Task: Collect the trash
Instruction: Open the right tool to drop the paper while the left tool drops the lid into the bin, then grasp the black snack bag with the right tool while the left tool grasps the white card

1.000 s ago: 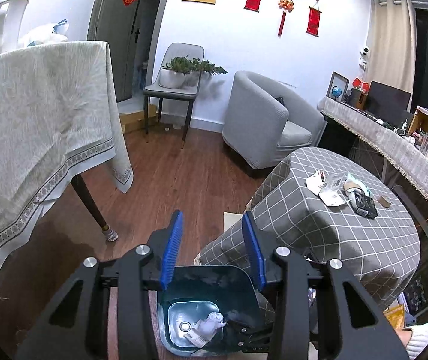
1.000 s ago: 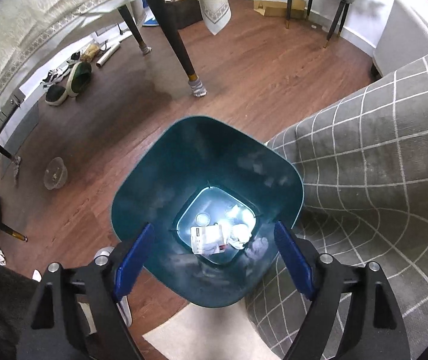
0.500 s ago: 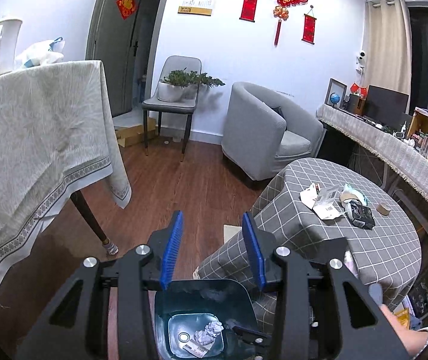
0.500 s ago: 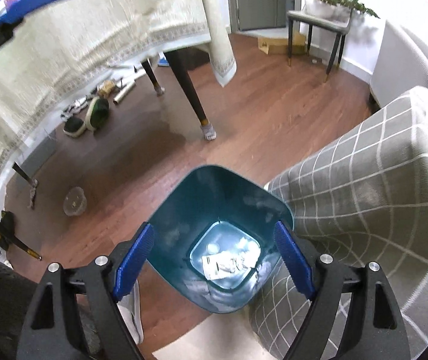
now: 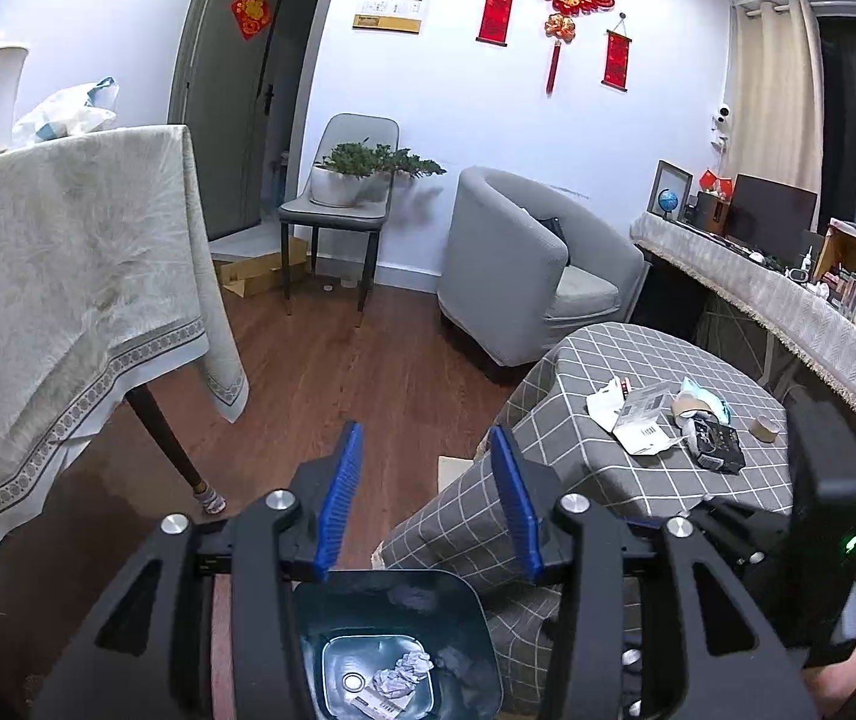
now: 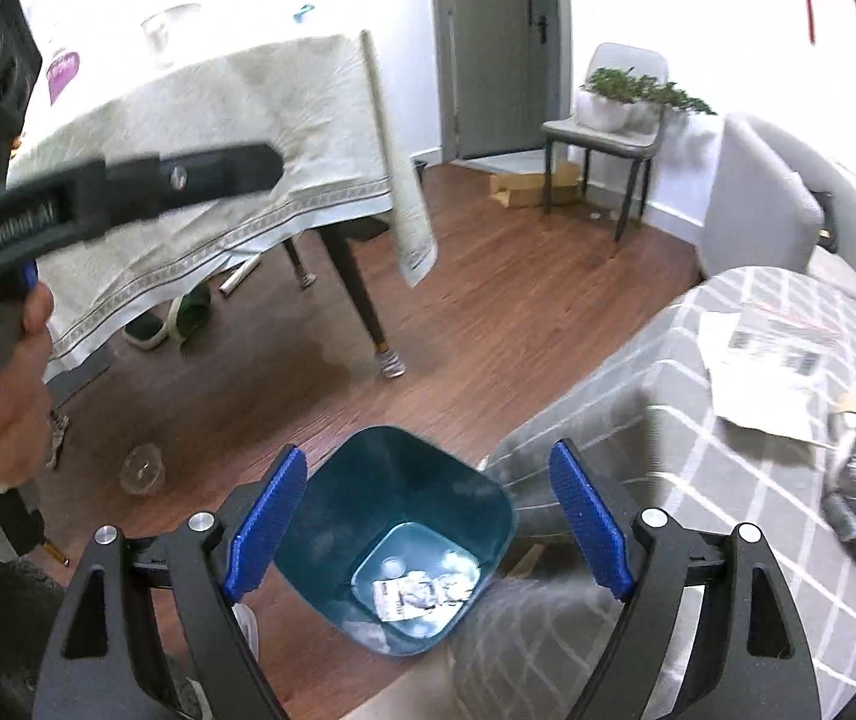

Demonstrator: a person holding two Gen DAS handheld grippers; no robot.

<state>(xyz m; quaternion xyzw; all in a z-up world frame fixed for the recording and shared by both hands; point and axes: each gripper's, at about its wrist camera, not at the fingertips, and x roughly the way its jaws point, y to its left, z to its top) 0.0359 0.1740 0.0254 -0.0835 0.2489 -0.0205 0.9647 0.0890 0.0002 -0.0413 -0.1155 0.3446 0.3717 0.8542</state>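
Two grippers are seen above the bin (image 6: 404,534), and nothing is held in either. The left gripper (image 5: 425,501) has its fingers (image 5: 341,504) opening, with only floor and cloth seen between them; the right gripper (image 6: 428,525) has its fingers (image 6: 269,525) opening too, spread to about the width of the bin's mouth and clear of its rim. At the bottom of the bin, crumpled paper (image 5: 404,672) and a printed label (image 6: 407,591) are already lodged.

Just beside the bin stands the desk (image 5: 626,486) under a checked cloth. Well up from the bin on that desk, more trash is left: wrappers (image 5: 632,414), a mask (image 5: 707,393), a black packet (image 5: 719,456) and a tape roll (image 5: 764,429).

The step in hand is judged to be the reach back to the desk for the next piece. It would be done best if one item is singled out at the near edge of the pile, the flat wrappers being approached at a low angle so that an edge is pinched rather than the cloth. The fingers should be kept wide until the item is straddled. The bin should not be knocked on the way, since it stands against the hanging cloth.
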